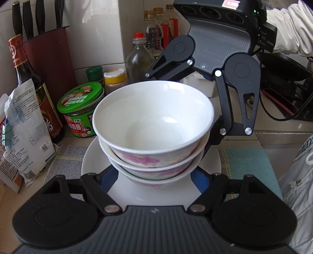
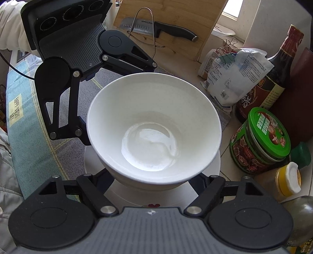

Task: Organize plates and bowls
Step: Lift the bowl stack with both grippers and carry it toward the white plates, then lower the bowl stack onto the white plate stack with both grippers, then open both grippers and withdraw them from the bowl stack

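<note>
Between my fingers (image 1: 154, 181): three stacked white pink-flowered ceramic bowls (image 1: 152, 125), one white round plate (image 1: 93, 164) beneath, both pairs gripping; green-lidded jar (image 1: 82, 111) alongside.

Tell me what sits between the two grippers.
The bowl stack on the white plate lies between the left gripper and the right gripper; both wrist views show it.

Pretty bright daylight all round, looked like it came in from the window (image 2: 231, 11) up at 1 o'clock in the right wrist view, a bit blown out there. Glare sat on the top bowl (image 2: 154, 125) inside, shadows stayed soft. Both views were sharp mid-frame, with heavy fisheye bending and dark corners.
</note>
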{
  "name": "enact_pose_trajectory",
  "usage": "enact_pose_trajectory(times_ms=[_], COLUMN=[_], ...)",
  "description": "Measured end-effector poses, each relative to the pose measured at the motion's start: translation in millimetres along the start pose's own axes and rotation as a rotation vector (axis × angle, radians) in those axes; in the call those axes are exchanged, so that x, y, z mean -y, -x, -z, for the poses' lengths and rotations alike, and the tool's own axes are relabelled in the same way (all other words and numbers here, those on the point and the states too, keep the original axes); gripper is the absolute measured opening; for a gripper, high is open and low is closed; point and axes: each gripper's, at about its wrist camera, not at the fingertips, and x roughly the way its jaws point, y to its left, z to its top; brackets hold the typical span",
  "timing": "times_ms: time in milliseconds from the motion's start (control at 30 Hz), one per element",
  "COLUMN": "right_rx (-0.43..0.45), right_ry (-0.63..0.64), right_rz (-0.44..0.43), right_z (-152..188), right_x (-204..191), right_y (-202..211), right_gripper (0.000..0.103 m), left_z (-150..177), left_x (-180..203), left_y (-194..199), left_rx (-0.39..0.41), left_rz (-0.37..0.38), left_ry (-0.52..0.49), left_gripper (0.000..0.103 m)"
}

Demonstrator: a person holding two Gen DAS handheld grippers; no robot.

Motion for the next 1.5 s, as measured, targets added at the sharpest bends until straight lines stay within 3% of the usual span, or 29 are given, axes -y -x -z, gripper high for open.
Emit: enact_pose_trajectory(times_ms=[667, 733, 767, 800, 1100, 1267, 1400, 1500], right_rx=[-0.003, 0.014, 0.031, 0.045, 0.041, 0.032, 0.034, 0.06], right_ry=[-0.009, -0.013, -0.019, -0.025, -0.075, -0.146, -0.295, -0.46], right_rz=[0.0, 0.007, 0.013, 0.015, 0.089, 0.189, 0.299, 0.403], right_z=[-0.3, 0.0, -0.1, -0.3, 3.6, 4.7, 0.6, -1.5], right_x=[3.5, 2.9, 3.0, 3.5, -2.9, -22.5, -42.5, -60.7], right_y=[-2.5, -1.1, 1.1, 3.1, 7.9, 22.6, 35.3, 44.4], right_gripper=[0.085, 0.092, 0.096, 0.103, 0.103, 0.103, 0.103, 0.103], left_z=[1.8, 2.9, 3.1, 3.4, 15.9, 23.8, 26.8, 26.3], left_x=[-4.6, -2.8, -2.0, -0.7, 15.4, 28.4, 38.0, 52.5], left_y=[-3.5, -0.9, 1.2, 3.5, 26.1, 48.6, 64.9, 77.0], left_rx=[0.002, 0.018, 0.031, 0.047, 0.119, 0.18, 0.175, 0.162], left_rz=[-0.004, -0.009, -0.011, -0.023, -0.199, -0.315, -0.307, -0.407], left_ry=[0.024, 0.02, 0.019, 0.018, 0.045, 0.064, 0.099, 0.154], left_gripper=[0.081, 0.085, 0.094, 0.1, 0.102, 0.102, 0.102, 0.102])
